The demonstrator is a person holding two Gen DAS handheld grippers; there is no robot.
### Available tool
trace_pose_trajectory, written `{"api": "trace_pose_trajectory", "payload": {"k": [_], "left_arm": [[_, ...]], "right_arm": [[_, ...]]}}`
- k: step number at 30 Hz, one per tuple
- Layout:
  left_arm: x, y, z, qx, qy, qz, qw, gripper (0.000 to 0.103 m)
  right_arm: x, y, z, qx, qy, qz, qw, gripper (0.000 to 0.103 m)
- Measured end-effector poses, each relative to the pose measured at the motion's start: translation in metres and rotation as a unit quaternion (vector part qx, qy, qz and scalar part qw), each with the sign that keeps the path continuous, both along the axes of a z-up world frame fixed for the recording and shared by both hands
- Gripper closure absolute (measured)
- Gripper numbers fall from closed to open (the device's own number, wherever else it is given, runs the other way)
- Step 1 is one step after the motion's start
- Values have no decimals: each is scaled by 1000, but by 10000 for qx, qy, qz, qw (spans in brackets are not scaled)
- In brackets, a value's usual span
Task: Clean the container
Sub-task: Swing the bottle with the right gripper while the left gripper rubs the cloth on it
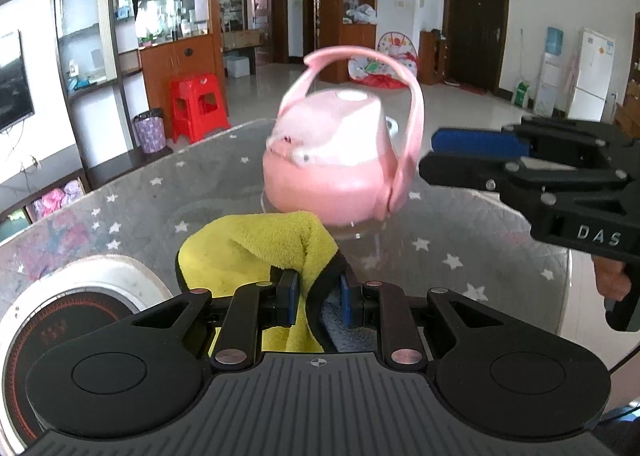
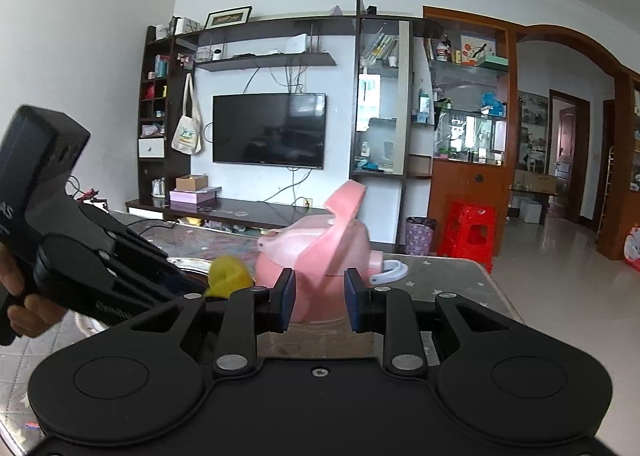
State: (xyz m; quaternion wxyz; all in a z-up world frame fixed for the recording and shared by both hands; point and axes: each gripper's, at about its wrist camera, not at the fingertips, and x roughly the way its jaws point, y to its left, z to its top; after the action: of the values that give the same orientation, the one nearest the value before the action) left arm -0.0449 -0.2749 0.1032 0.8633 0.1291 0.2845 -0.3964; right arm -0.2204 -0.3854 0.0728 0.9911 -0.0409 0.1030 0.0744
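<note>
Two grippers faced one pink container (image 1: 332, 163), which stood on the star-patterned table (image 1: 132, 211) with its arched carry handle (image 1: 412, 111) swung up and a pale lid (image 1: 352, 115) on top. The left gripper (image 1: 316, 296) was clenched on a folded yellow cloth (image 1: 256, 244), just short of the container's near side. The right gripper (image 2: 320, 298) stood with its jaws apart, holding nothing, lined up on the container but not touching it. By its look the container was thin moulded plastic: probably light, stiff and smooth, so likely to skid or tip under a wiping push. The rounded body offered a poor hold; the handle, or the narrower waist under the lid, seemed the safer place to steady it while the soft cloth worked.
</note>
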Motion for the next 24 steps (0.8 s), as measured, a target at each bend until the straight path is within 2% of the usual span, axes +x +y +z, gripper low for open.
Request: {"api": "trace_pose_trajectory", "payload": {"k": [18, 24], "left_arm": [[-2, -4, -38, 265, 403, -11, 9988, 82], [1, -4, -50, 327, 584, 7, 9978, 82]], "right_arm": [[8, 12, 6, 141, 67, -149, 9998, 74], [15, 21, 3, 19, 62, -233, 9997, 74]]}}
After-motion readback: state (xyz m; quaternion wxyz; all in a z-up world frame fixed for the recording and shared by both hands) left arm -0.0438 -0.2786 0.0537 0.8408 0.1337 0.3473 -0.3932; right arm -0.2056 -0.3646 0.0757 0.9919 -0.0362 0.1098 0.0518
